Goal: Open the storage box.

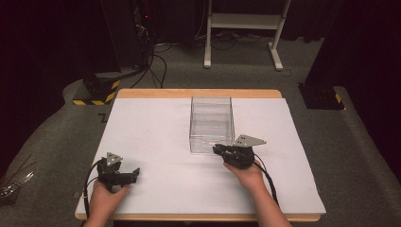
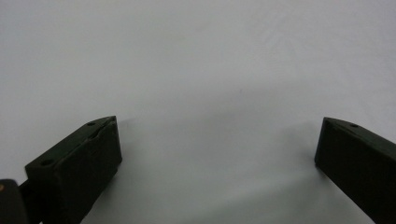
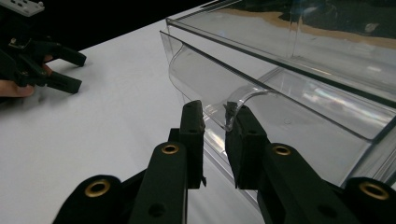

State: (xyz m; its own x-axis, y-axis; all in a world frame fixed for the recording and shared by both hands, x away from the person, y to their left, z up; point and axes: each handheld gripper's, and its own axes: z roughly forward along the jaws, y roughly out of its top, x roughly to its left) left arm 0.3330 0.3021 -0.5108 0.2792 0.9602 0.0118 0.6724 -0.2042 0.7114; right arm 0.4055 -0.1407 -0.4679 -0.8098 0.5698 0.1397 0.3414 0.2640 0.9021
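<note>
**So, the right gripper's already on the box handle**

Basically it all comes down to one thing: the clear plastic box (image 1: 211, 124) sits mid-table with its long axis running straight away from you, and its near end is right at your right gripper (image 1: 220, 149). In the right gripper view, the jaws are nearly together around the curved clear lip (image 3: 219, 114) on the box's near wall. The pads look pressed onto it, though with clear plastic I can't swear to how firm the grip is.

Your left gripper (image 1: 136, 172) is well apart from the box, down at the near-left of the white table (image 1: 151, 137), jaws wide open with nothing but bare tabletop between them.

So the right hand is the one in business here. My guess is any pull should follow that long axis straight back toward you, or the lip could slip out.
</note>
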